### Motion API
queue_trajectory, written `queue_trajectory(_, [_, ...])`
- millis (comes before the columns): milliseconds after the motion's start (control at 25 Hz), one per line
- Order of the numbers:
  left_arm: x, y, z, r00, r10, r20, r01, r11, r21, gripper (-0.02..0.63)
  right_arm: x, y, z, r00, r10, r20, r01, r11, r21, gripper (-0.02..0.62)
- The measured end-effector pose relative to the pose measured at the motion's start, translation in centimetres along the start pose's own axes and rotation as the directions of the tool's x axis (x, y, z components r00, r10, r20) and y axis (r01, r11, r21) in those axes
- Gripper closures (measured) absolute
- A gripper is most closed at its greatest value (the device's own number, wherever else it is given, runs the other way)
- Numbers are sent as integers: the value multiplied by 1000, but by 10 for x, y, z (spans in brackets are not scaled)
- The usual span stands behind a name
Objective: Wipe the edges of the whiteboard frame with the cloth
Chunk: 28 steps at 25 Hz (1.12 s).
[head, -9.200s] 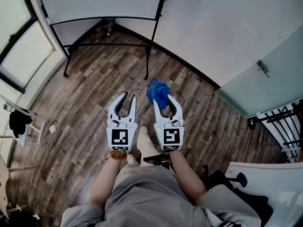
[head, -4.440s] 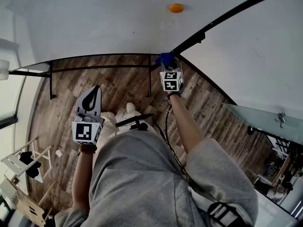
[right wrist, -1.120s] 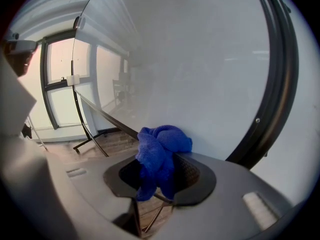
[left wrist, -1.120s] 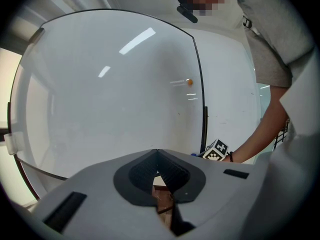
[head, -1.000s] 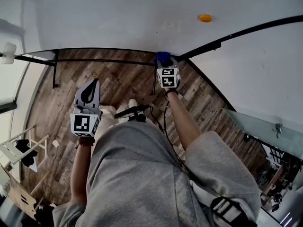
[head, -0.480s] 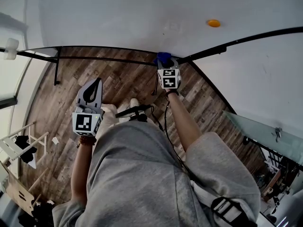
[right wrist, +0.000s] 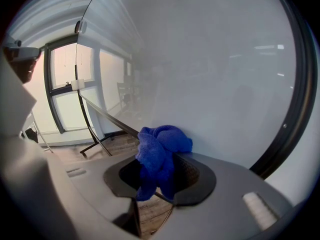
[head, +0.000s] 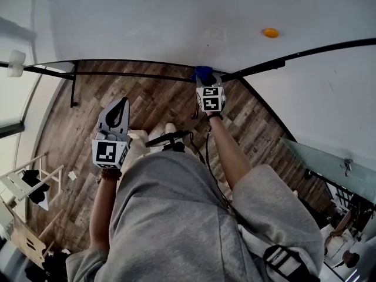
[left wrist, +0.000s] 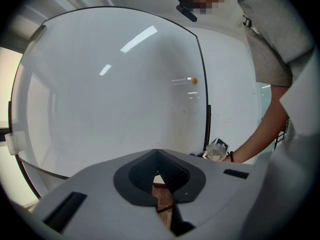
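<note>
Over plank floor (head: 154, 100): whiteboard (head: 176, 22), black frame (head: 135, 61), cloth (head: 203, 72).

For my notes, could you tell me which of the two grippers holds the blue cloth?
The right gripper: its jaws grip the blue cloth at the whiteboard frame; the left gripper is shut on nothing.

Bunched blue cloth (right wrist: 157, 159) — pinched in right gripper (head: 205, 80), at black whiteboard frame's (right wrist: 300, 104) lower corner

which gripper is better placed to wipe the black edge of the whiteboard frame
Right: the right gripper is shut on the crumpled blue cloth, right at the black whiteboard frame. The left gripper is shut, empty, and away from it.
</note>
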<state>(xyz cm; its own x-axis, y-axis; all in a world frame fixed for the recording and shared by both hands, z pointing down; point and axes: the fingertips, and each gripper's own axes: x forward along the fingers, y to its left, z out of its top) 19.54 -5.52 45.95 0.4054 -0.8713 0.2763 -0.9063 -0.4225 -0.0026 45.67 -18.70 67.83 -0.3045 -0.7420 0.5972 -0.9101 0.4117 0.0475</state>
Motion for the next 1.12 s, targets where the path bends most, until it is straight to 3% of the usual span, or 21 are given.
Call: queue_trajectory(1120, [-19,52,-8,1000,18,0,-18,1000,-9,597,22,52,18,1000,28,-13,-28,1000,-4,451])
